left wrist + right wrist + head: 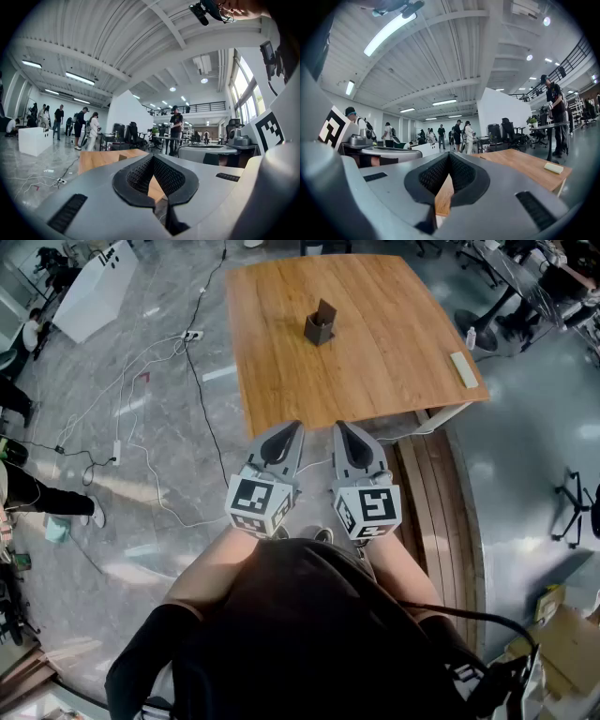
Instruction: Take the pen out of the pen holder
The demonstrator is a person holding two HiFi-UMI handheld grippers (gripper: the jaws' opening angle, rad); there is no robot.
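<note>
The pen holder [320, 327] stands well beyond the left hand-held gripper [292, 432] and right hand-held gripper [344, 432] (both closed, empty).

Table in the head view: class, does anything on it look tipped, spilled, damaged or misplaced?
Nothing stands out. The pen holder stands upright near the middle of the table; a pale block lies flat by its right edge. No spill or damage shows.
</note>
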